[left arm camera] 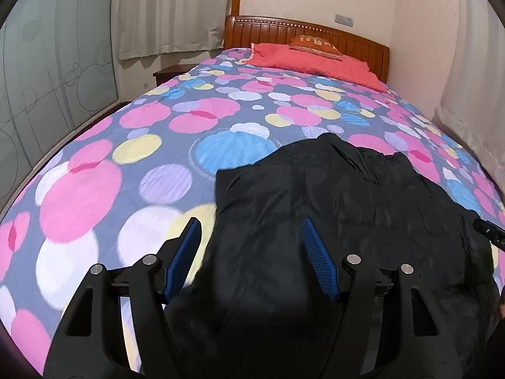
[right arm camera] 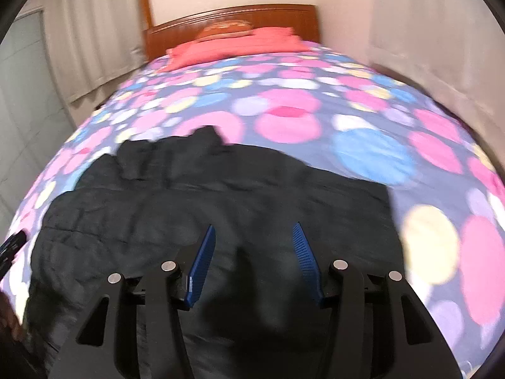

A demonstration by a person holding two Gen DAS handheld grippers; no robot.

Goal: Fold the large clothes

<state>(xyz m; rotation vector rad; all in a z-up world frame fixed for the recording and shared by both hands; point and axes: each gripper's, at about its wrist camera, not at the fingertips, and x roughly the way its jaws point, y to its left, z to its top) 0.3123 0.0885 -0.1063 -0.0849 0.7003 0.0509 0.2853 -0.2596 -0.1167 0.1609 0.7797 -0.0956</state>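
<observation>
A large black garment (left arm camera: 331,195) lies spread on the bed's near end; it also shows in the right wrist view (right arm camera: 221,189). My left gripper (left arm camera: 251,225) is open with blue pads, hovering over the garment's left edge; its left finger is over the bedspread. My right gripper (right arm camera: 254,232) is open and empty above the garment's right half. The tip of the right gripper (left arm camera: 489,233) shows at the right edge of the left wrist view. The right wrist view is motion-blurred.
The bed has a spotted bedspread (left arm camera: 157,120) in pink, blue and yellow. A red blanket (left arm camera: 312,63) and an orange pillow (left arm camera: 315,45) lie by the wooden headboard (left arm camera: 284,31). Curtains (left arm camera: 164,9) and a glass door (left arm camera: 47,72) stand left; a wall is right.
</observation>
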